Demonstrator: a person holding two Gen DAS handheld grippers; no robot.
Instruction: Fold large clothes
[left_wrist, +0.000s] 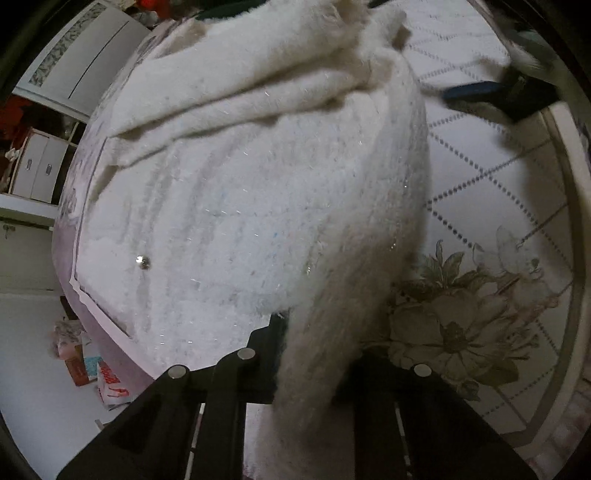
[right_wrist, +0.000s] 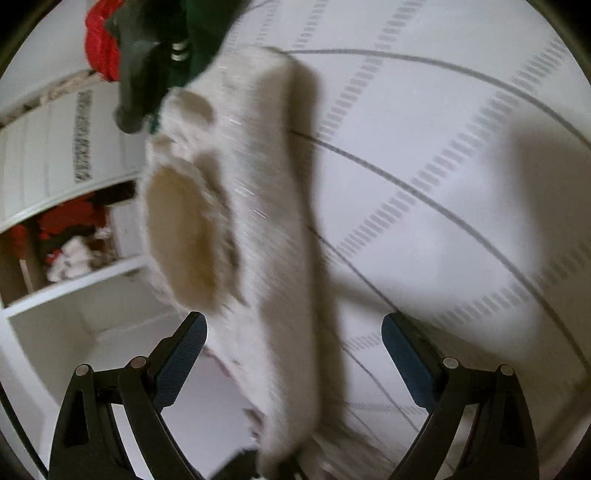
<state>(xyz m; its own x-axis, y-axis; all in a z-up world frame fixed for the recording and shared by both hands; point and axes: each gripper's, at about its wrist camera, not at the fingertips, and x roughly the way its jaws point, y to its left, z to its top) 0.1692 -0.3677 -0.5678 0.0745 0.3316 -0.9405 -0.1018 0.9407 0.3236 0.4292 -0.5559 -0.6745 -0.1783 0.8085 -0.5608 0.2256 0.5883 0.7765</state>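
Note:
A fluffy white sweater (left_wrist: 258, 177) with glitter threads lies spread on the bed. My left gripper (left_wrist: 314, 354) is shut on a fold of the sweater, which drapes over its fingers and hangs down toward the camera. My right gripper (right_wrist: 293, 350) is open, with its blue-padded fingers (right_wrist: 184, 354) wide apart. A blurred strip of the white sweater (right_wrist: 266, 229) hangs between the two fingers, and neither finger touches it. The right gripper also shows in the left wrist view (left_wrist: 498, 92) at the upper right, above the bedspread.
The bed has a white quilted bedspread (left_wrist: 480, 177) with dotted diamond lines and a flower print (left_wrist: 454, 325). White cabinets (left_wrist: 74, 62) and drawers (left_wrist: 37, 170) stand at the left. Clutter lies on the floor (left_wrist: 92, 365). Red and green clothes (right_wrist: 147, 44) hang at the top left.

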